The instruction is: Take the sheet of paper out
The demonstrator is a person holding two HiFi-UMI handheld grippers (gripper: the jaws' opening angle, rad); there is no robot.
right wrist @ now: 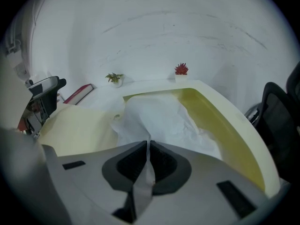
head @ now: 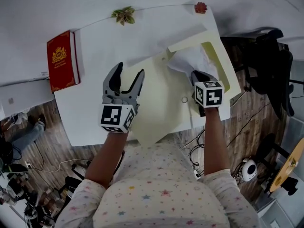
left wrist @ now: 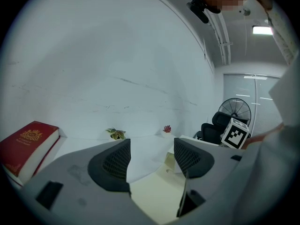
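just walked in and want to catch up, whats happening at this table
A person is working at a white table with tongs in each hand. The right tongs are shut on a crumpled white sheet of paper, which sits partly inside the open mouth of a cream envelope. The left tongs are open and empty, over the flat part of the envelope. The paper is not yet fully out. A red book lies untouched at the table's left edge.

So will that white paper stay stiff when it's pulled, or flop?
Probably floppy: the paper looks crumpled and sags where the right gripper pinches it. Likely very light, being thin. It might tear if tugged hard against the envelope.
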